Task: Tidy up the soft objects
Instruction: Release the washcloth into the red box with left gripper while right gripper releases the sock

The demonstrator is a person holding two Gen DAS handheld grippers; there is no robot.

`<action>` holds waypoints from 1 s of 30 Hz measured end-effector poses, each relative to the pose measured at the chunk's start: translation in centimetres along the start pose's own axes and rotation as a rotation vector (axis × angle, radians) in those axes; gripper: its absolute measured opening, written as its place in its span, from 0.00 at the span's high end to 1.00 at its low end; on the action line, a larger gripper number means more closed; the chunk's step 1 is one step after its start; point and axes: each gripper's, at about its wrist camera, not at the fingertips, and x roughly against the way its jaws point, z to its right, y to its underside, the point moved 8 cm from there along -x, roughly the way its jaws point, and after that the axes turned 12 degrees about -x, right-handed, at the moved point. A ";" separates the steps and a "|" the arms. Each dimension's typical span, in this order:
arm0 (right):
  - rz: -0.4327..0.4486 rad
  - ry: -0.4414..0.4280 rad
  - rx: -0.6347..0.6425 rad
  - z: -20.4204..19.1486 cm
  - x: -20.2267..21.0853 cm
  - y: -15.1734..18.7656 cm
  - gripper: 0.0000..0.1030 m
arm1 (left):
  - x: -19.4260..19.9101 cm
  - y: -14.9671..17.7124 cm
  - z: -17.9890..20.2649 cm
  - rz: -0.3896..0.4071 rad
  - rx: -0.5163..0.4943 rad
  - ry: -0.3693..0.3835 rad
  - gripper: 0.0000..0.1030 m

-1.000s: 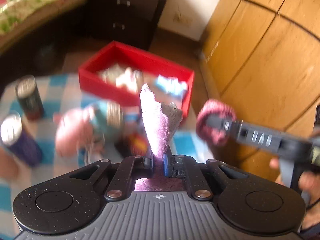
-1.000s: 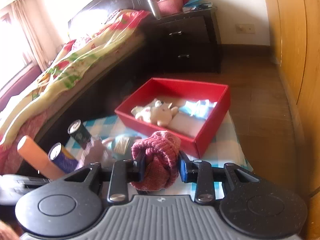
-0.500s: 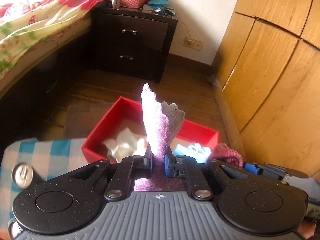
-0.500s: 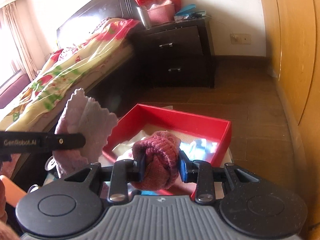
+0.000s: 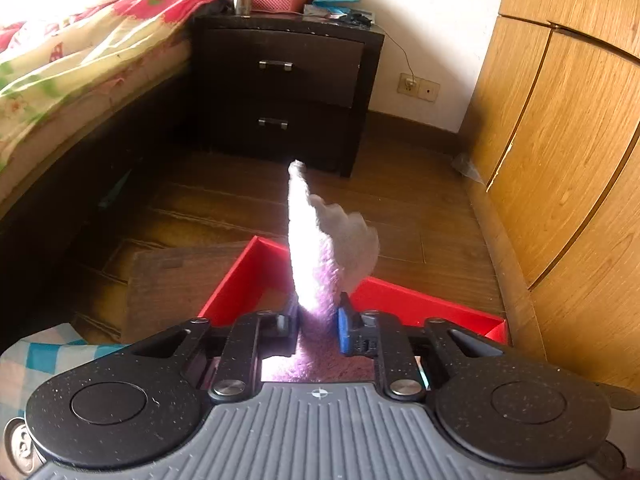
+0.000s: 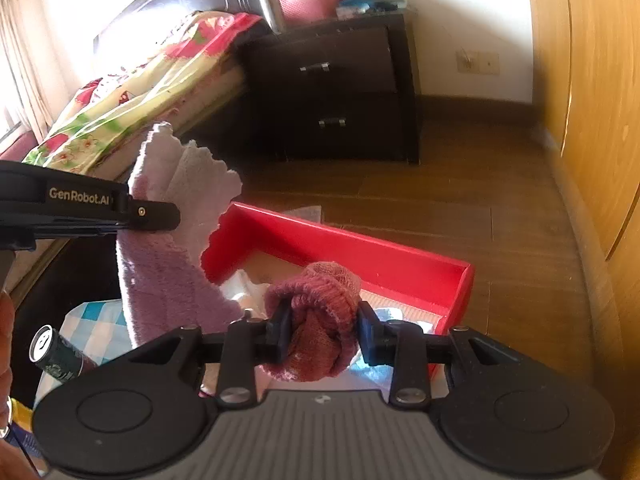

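My left gripper (image 5: 316,316) holds a lilac fluffy cloth (image 5: 320,248) that stands up between its fingers. The jaws are opening while the pads still touch the cloth. It hovers over the near-left part of the red box (image 5: 240,280). In the right wrist view the same cloth (image 6: 168,280) hangs from the left gripper (image 6: 160,214) over the box's left end. My right gripper (image 6: 322,326) is shut on a dusty-red knitted bundle (image 6: 324,292), its jaws just starting to open, above the red box (image 6: 360,248). A white soft toy (image 6: 244,292) lies inside.
The box sits on a blue checked cloth (image 6: 96,320) with a dark can (image 6: 56,354) at the left. A dark nightstand (image 5: 288,92) stands behind, a bed (image 5: 60,60) to the left, and wooden wardrobe doors (image 5: 560,160) to the right. Cardboard (image 5: 172,284) lies on the floor.
Both grippers have travelled forward with their loads and are now over the red box. The left gripper's fingers stand wider apart around the lilac cloth than before.
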 end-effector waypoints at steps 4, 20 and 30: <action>0.016 0.021 -0.012 0.2 -0.3 -0.2 0.79 | 0.5 -0.1 -0.1 0.008 -0.004 -0.013 0.60; 0.034 -0.029 -0.011 -2.4 6.2 1.8 0.69 | 9.9 2.5 -0.8 0.046 0.034 0.028 0.52; -0.003 -0.056 -0.016 -3.9 9.0 5.4 0.65 | 13.8 8.0 -0.7 0.022 0.055 0.063 0.48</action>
